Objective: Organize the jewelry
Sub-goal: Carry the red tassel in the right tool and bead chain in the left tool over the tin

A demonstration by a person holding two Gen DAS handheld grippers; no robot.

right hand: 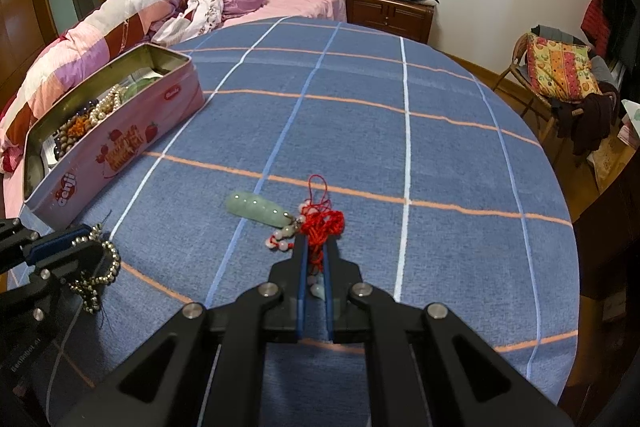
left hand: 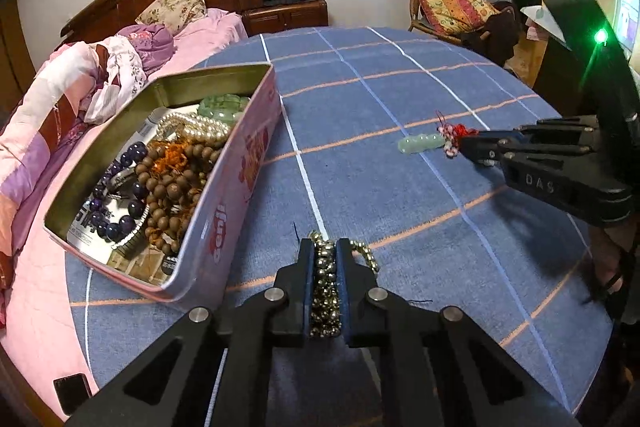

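Left wrist: metal bead bracelet (left hand: 325,281) pinched inside left claw (left hand: 324,247).

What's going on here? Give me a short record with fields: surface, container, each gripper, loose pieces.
surface: blue checked cloth over a table beside a bed
container: open pink tin, holding pearl, brown wooden, purple and green bead pieces
left gripper: shut on a metallic bead bracelet lying on the cloth next to the tin
right gripper: shut on the red cord of a pendant
loose pieces: the green jade pendant lies on the cloth, joined to the red cord
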